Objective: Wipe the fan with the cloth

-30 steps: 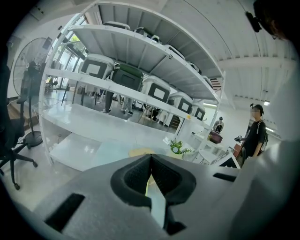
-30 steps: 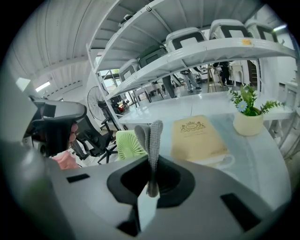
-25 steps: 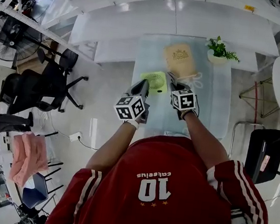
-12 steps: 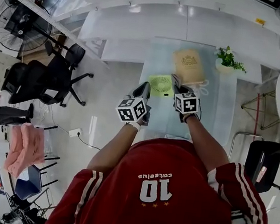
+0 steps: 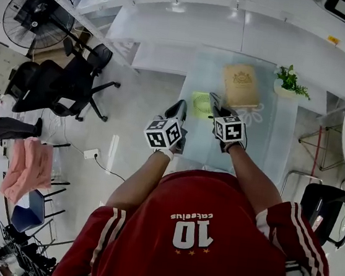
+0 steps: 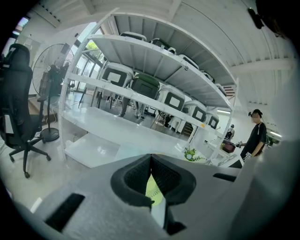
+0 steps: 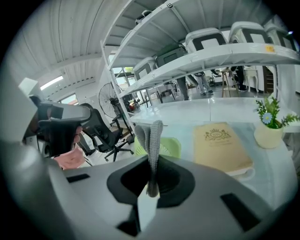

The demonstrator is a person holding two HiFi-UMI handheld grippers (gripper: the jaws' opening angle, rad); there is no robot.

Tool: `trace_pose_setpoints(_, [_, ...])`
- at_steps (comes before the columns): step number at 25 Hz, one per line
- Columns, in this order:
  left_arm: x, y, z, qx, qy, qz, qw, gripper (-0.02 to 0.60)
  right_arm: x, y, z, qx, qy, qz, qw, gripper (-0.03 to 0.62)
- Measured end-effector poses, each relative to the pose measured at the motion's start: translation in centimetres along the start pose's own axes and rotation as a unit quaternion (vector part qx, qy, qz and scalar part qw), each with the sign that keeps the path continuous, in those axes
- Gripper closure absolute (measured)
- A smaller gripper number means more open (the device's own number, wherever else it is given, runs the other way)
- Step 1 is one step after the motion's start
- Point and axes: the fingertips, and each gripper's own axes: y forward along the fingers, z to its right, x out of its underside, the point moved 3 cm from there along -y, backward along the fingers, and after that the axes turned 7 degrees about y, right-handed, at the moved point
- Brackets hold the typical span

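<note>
1. The table [image 5: 256,144] bears the small green fan [image 5: 201,105] at its left edge, between both grippers' tips
2. The right gripper [image 5: 214,100], nearer, just right of the fan, pinches the grey cloth [image 7: 153,140]
3. The left gripper [image 5: 179,106], jaws together on nothing, sits just left

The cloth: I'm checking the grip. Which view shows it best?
The right gripper view: the grey cloth, close up, pinched in the right gripper. The head view leaves it too small to make out; the left gripper view doesn't show it.
</note>
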Motion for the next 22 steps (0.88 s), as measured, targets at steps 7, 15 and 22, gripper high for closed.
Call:
trace_pose_setpoints(7, [0.3, -0.5, -0.9, -0.01, -0.007, -0.003, 0.9999, 0.575, 0.6, 0.9, -1.4, -0.018, -0.009, -0.009, 1.0, 0.572])
trace_pose_setpoints(15, [0.9, -1.2, -2.0, -0.017, -0.01, -0.01, 0.9998, 0.575, 1.5, 2.1, -3.0, -0.044, -0.007, -0.015, 0.999, 0.572])
trace_pose_setpoints(22, [1.9, -2.0, -3.6, -0.027, -0.023, -0.019, 0.9992, 0.575, 2.9, 3.8, -4.1, -0.052, -0.002, -0.026, 0.998, 0.572])
